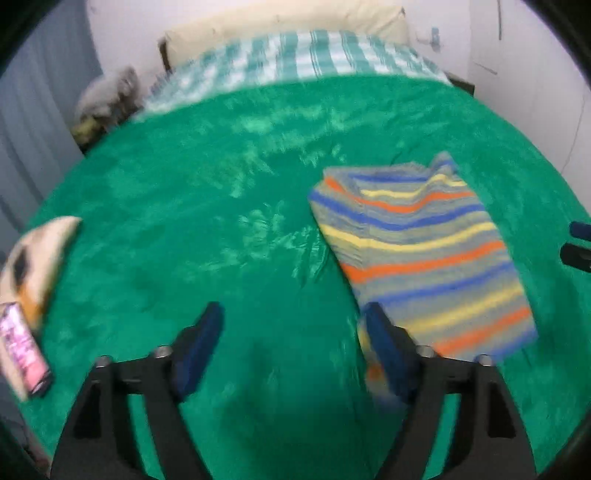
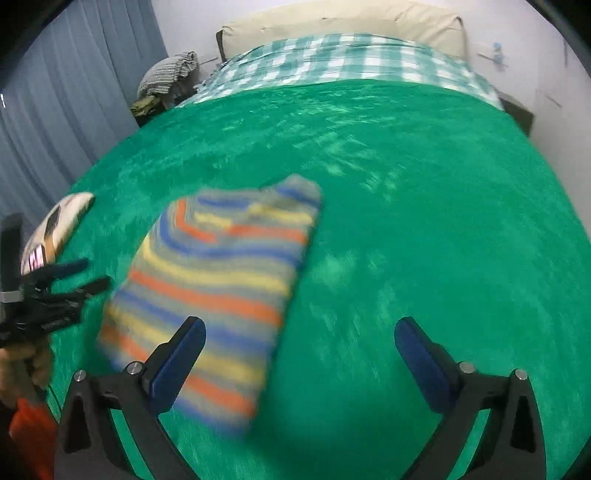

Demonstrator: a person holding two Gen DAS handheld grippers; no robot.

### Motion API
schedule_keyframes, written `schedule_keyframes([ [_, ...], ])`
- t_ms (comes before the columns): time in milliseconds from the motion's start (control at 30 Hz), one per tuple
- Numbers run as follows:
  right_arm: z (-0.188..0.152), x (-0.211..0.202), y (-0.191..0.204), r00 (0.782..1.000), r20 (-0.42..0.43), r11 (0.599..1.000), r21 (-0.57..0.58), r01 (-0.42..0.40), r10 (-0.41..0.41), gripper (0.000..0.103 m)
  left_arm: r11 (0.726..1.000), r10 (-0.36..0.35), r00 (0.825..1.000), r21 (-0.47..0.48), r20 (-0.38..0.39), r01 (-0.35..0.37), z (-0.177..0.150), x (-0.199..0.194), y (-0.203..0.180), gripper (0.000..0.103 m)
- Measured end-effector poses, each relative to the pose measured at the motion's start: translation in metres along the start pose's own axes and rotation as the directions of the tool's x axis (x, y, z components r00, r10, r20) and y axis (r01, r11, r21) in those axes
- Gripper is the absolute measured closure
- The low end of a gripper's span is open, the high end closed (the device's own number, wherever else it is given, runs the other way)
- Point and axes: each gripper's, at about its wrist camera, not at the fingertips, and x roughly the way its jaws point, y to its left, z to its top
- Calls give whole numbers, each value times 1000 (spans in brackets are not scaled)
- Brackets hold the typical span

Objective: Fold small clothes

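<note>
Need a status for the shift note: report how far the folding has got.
Done: the striped garment lies folded on the green blanket. In hand: nothing; left gripper and right gripper are open and empty. Left: no other unfolded clothes clearly show.

Striped garment [image 1: 421, 254]: soft knit cloth. Green blanket [image 1: 221, 206]: plush, slight sheen. Left hand-held gripper [image 1: 291, 343]: matt black plastic, metal bolts.

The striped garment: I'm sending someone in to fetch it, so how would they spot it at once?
A green blanket covers most of the bed, below a checked sheet near the pillow. The striped garment lies folded on it, nearer the foot. Only it has orange, blue and yellow bands on grey; the cream garment at the edge has none.
</note>
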Motion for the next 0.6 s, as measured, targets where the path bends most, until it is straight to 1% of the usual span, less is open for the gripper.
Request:
schedule_keyframes([
  [33, -9, -13, 3, 1000, 4, 1000, -12, 22, -22, 2, 1000, 18, 999, -3, 33, -18, -5, -18, -2, 1],
  [67, -17, -25, 7, 999, 11, 999, -25, 37, -37, 2, 1000, 28, 996, -11, 80, -27, -10, -43, -7, 0],
  [100, -28, -45, 17, 998, 28, 997, -45, 56, -55, 1, 1000, 27, 995, -13, 95, -26, -10, -57, -9, 0],
  [133, -35, -60, 25, 998, 41, 997, -54, 59, -57, 1, 999, 30, 995, -22, 95, -28, -11, -70, -13, 0],
  [167, -37, -71, 32, 997, 49, 997, -56, 55, -52, 1, 999, 42, 996, -36, 76, -39, -12, -82, -16, 0],
  [233, -52, -108, 48, 996, 79, 997, -57, 46, -42, 1, 995, 88, 996, -58, 31, -86, -19, -103, -20, 0],
  [300, -61, -131, 61, 994, 99, 997, -64, 48, -41, 1, 990, 135, 990, -56, 36, -133, -27, -124, -28, 0],
  [333, -66, -144, 68, 993, 108, 996, -64, 54, -47, 1, 989, 142, 989, -51, 39, -140, -32, -134, -31, 0],
  [400, -76, -160, 81, 992, 113, 996, -64, 65, -58, 1, 991, 123, 992, -47, 16, -122, -44, -153, -35, 0],
  [467, -88, -175, 93, 992, 111, 995, -72, 71, -63, 0, 994, 95, 995, -47, -23, -96, -55, -167, -37, 0],
  [600, -107, -198, 109, 990, 110, 993, -72, 95, -87, 1, 996, 74, 996, -50, -44, -76, -69, -189, -41, 0],
])
